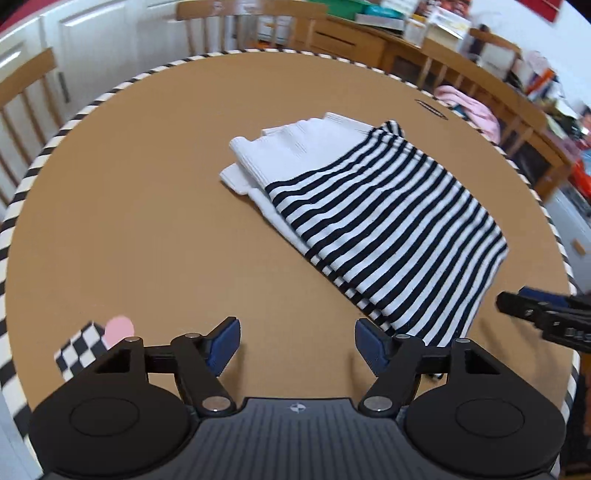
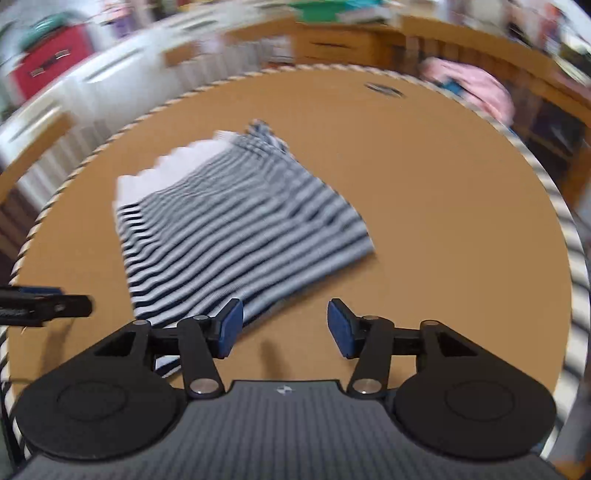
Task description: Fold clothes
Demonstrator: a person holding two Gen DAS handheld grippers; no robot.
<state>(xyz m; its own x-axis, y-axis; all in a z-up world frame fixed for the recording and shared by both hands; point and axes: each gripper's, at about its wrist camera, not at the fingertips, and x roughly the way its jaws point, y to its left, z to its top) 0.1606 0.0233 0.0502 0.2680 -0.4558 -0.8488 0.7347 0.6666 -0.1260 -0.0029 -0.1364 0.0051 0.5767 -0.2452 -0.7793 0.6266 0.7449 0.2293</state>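
A folded garment (image 1: 373, 225) with navy and white stripes and a plain white end lies flat on the round brown table (image 1: 129, 206). My left gripper (image 1: 297, 345) is open and empty above the table, just near of the garment's near corner. My right gripper (image 2: 285, 328) is open and empty, its left finger over the garment (image 2: 236, 225) near edge. The right wrist view is motion-blurred. Each gripper shows at the edge of the other's view: the right one (image 1: 543, 314), the left one (image 2: 44, 304).
The table has a striped rim (image 1: 85, 110). A checkered marker with a pink dot (image 1: 92, 345) lies at its near left. Wooden chairs (image 1: 26, 107) and a sideboard with clutter (image 1: 369, 29) stand behind. A pink cloth (image 1: 469, 110) lies past the far right edge.
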